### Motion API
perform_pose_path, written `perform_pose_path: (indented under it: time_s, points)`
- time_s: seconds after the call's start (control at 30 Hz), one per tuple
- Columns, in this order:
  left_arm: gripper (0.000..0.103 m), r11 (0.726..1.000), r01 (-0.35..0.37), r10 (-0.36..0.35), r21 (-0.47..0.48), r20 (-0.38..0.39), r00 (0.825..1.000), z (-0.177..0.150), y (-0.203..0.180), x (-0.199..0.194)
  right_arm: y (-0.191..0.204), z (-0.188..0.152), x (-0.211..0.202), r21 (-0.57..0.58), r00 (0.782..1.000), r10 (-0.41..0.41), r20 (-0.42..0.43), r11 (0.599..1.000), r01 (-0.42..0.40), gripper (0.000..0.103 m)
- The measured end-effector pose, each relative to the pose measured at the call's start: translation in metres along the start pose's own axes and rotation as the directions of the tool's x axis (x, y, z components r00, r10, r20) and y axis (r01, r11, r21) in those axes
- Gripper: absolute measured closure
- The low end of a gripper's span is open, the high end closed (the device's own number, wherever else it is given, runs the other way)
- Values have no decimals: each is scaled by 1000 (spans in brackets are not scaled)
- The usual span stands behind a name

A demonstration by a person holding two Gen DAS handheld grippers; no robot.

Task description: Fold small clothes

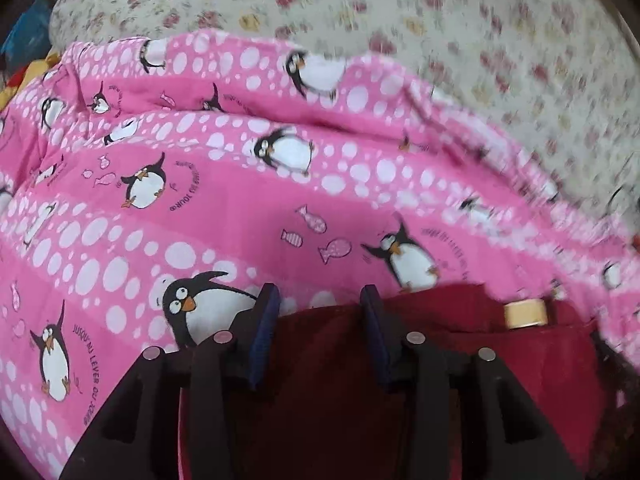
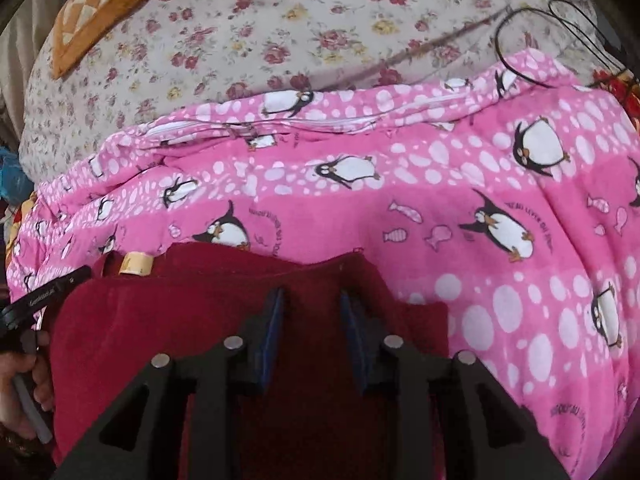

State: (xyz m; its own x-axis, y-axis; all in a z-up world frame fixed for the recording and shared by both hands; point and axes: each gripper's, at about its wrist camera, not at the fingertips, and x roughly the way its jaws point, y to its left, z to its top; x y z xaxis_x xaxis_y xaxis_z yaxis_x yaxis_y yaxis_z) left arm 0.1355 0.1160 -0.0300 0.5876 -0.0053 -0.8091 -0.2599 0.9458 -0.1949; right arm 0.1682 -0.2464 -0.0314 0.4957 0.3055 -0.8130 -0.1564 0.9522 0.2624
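Observation:
A dark red garment (image 1: 340, 360) lies on a pink penguin-print blanket (image 1: 240, 200); a beige label (image 1: 524, 313) shows at its far edge. My left gripper (image 1: 318, 300) is open, its blue pads (image 1: 266, 328) apart over the garment's far edge, nothing between them. In the right wrist view the same red garment (image 2: 168, 320) spreads below and to the left, with the label (image 2: 137, 263) at its upper left. My right gripper (image 2: 312, 300) is open over the garment's upper edge, empty. The left gripper's black body (image 2: 44, 292) and the hand holding it show at the far left.
The pink blanket (image 2: 440, 200) lies on a floral bedsheet (image 2: 280, 32). An orange checked cushion (image 2: 104, 4) sits at the back left. A black cable (image 2: 520, 32) loops at the back right. Colourful cloth shows at the left edge (image 1: 24, 76).

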Motion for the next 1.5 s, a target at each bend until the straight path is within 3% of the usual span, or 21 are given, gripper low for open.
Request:
perform_pose_path:
  time_s: [0.07, 0.13, 0.2, 0.27, 0.3, 0.37, 0.4, 0.43, 0.47, 0.5, 0.57, 0.7, 0.9, 1.0, 1.1, 1.2, 1.27, 1.33, 1.43, 1.5]
  points:
    - [85, 999, 32, -30, -24, 78, 996, -2, 1, -25, 4, -1, -14, 7, 999, -1, 49, 1000, 1, 67]
    - [85, 999, 45, -47, 18, 193, 980, -9, -15, -60, 15, -5, -44, -12, 990, -17, 137, 1000, 18, 67]
    - [85, 992, 97, -114, 78, 245, 963, -20, -36, -82, 34, -12, -69, -69, 979, 9, 203, 998, 5, 65]
    - [85, 977, 152, -182, 151, 213, 960, -39, -62, -87, 53, -22, -82, -110, 976, 36, 214, 994, -13, 48]
    - [85, 970, 159, -194, 183, 192, 962, -47, -72, -84, 63, -30, -83, -130, 978, 38, 204, 991, -11, 45]
    - [85, 964, 124, -153, 236, 107, 982, -63, -88, -65, 78, -39, -72, -163, 988, 20, 151, 987, 5, 44]
    - [85, 964, 99, -109, 247, 28, 994, -70, -93, -44, 84, -44, -59, -185, 995, -11, 102, 982, 29, 44]
    - [84, 964, 87, -91, 251, 3, 996, -71, -95, -33, 88, -50, -45, -212, 998, -50, 48, 976, 59, 44]
    - [82, 964, 84, -91, 251, 16, 996, -71, -96, -33, 91, -56, -30, -243, 996, -92, 3, 966, 90, 41]
    - [80, 965, 87, -91, 247, 5, 996, -68, -96, -33, 92, -60, -29, -255, 993, -105, 48, 960, 114, 38]
    - [77, 965, 113, -115, 237, -7, 993, -67, -93, -30, 91, -60, -30, -253, 990, -130, 55, 957, 140, 31]
    - [64, 959, 150, -151, 242, -14, 988, -70, -96, -31, 88, -60, -30, -250, 992, -117, 50, 960, 126, 30]
    - [63, 952, 163, -166, 258, -10, 986, -70, -99, -29, 86, -65, -32, -220, 989, -112, 99, 966, 132, 28]
    - [66, 950, 213, -219, 227, 1, 976, -70, -86, -50, 84, -64, -36, -225, 991, -91, 95, 968, 111, 29]
    - [65, 967, 213, -226, 137, 91, 970, -82, -53, -95, 84, -71, -63, -212, 978, -86, 188, 969, 126, 35]
    - [58, 973, 228, -230, 31, 84, 970, -103, -19, -116, 90, -82, -89, -234, 965, -44, 258, 966, 106, 34]
    - [58, 974, 228, -228, -5, 34, 973, -115, -3, -108, 89, -90, -84, -227, 977, -65, 205, 967, 112, 33]
    - [58, 969, 238, -240, 61, 33, 970, -118, -4, -109, 85, -99, -62, -220, 995, -70, 69, 972, 84, 32]
    - [61, 969, 225, -233, 104, 74, 970, -125, -3, -128, 100, -102, -78, -281, 981, -99, 164, 949, 143, 33]
    - [61, 967, 249, -254, 57, 114, 960, -139, 10, -146, 112, -110, -96, -314, 968, -32, 247, 943, 111, 33]
